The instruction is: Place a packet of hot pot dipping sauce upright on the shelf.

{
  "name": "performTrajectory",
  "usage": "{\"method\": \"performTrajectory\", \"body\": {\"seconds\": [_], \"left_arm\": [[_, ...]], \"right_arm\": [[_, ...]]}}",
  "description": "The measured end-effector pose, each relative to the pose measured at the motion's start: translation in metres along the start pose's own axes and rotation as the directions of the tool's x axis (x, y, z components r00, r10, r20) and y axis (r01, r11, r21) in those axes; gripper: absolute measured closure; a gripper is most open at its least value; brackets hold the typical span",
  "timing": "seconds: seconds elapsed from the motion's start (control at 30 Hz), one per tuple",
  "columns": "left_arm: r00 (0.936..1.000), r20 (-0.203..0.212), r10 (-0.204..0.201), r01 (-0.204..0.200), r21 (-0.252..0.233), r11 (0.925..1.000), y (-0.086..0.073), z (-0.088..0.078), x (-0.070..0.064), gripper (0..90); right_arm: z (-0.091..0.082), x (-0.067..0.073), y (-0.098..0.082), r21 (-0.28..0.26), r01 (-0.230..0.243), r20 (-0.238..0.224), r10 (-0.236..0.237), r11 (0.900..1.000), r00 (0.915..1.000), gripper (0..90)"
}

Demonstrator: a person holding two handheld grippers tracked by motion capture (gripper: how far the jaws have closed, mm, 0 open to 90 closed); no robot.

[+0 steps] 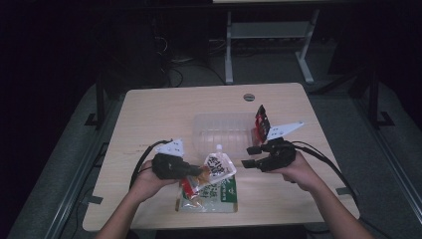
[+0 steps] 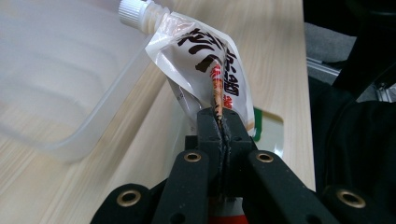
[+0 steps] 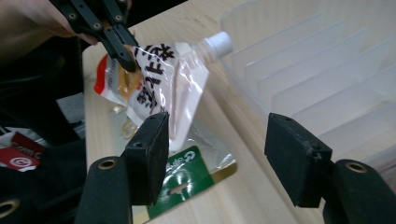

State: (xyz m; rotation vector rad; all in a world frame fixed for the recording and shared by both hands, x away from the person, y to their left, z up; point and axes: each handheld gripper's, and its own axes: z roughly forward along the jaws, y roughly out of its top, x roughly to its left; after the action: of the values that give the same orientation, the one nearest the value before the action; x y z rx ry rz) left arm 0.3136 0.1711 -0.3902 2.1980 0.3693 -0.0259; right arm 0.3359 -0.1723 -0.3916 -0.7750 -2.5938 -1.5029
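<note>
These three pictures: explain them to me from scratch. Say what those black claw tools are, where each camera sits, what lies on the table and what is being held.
A person sits at a wooden table with a hand-held two-jaw gripper in each hand. The high view looks down from above. Each of the other two views rides on one gripper and looks along its black jaws.

The left gripper is shut on the edge of a white spouted pouch with dark lettering, lifting it. The right gripper is open, holding nothing, facing that pouch.

On the table lie a clear plastic divided tray, a flat packet with a green label under the pouch, and a red and black packet by the tray.
</note>
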Motion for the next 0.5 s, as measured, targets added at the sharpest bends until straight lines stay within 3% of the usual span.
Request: {"method": "performTrajectory", "body": {"seconds": [0.23,0.5], "left_arm": [[0.9984,0.008,0.056,-0.056,-0.019,0.9982,0.008,0.01,-0.006,88.6],[0.9964,0.024,0.082,-0.081,-0.036,0.9961,0.011,0.013,-0.008,88.6]], "right_arm": [[0.006,0.001,-0.002,-0.005,-0.01,-0.06,0.01,1.0,0.9982,40.1],[0.015,0.001,-0.002,-0.001,-0.014,-0.104,0.013,1.0,0.9945,42.9]]}}
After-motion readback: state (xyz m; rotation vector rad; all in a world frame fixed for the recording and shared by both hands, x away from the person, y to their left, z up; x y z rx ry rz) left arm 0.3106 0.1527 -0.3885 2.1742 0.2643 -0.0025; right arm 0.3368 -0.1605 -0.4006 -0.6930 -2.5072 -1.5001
